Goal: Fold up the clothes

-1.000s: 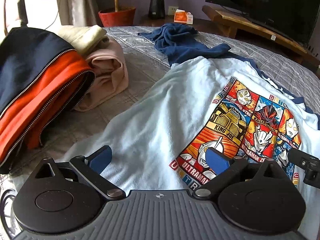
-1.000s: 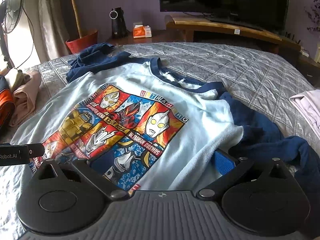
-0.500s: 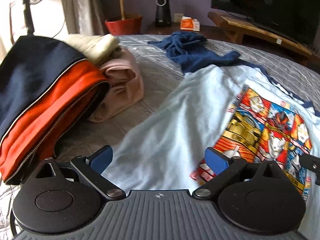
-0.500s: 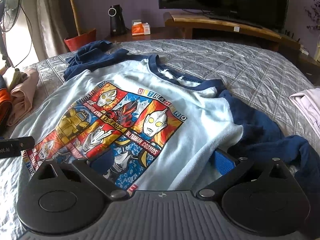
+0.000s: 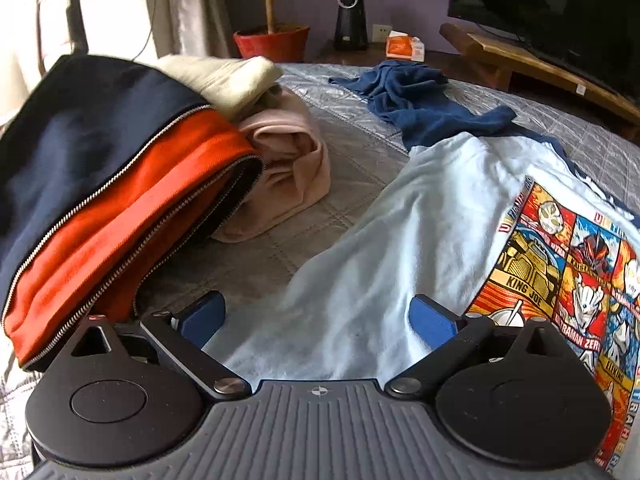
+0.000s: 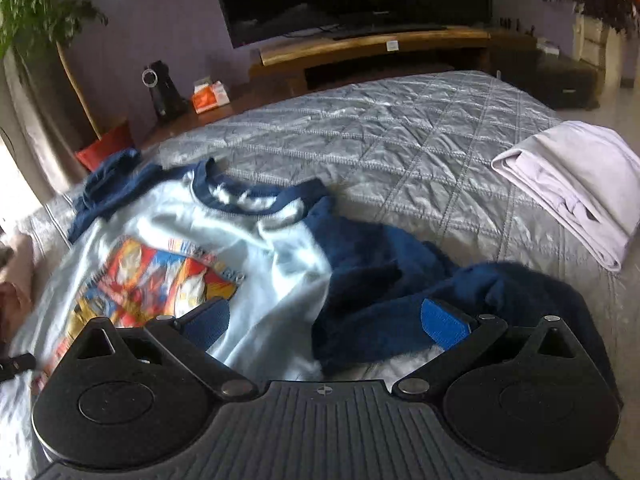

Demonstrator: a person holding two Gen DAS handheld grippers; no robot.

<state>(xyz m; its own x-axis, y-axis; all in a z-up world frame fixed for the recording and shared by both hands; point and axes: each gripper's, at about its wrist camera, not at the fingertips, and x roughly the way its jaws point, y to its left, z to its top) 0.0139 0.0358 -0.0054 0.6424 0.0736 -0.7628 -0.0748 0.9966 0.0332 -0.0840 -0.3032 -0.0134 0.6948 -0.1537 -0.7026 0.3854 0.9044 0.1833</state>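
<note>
A pale blue shirt [image 5: 400, 240] with a bright cartoon print and navy sleeves lies spread face up on the grey quilted bed [image 6: 400, 148]. My left gripper [image 5: 318, 316] is open, hovering low over the shirt's left side near its hem, with nothing between the blue pads. The right wrist view shows the same shirt [image 6: 168, 224] with its navy collar; its navy right sleeve [image 6: 392, 280] lies crumpled. My right gripper [image 6: 326, 320] is open above that sleeve and the shirt's side edge. The far sleeve [image 5: 408, 92] is bunched at the back.
A folded navy and orange zip jacket [image 5: 100, 184] sits at left, with folded pink [image 5: 292, 164] and cream [image 5: 224, 76] garments beside it. A folded lilac cloth [image 6: 572, 184] lies on the bed's right side. Beyond the bed stand a TV bench [image 6: 380, 44] and a red plant pot [image 5: 272, 40].
My left gripper has swung left toward the shirt's left side and the jacket pile. My right gripper has swung right, from over the print to over the navy sleeve. Both stay open.
</note>
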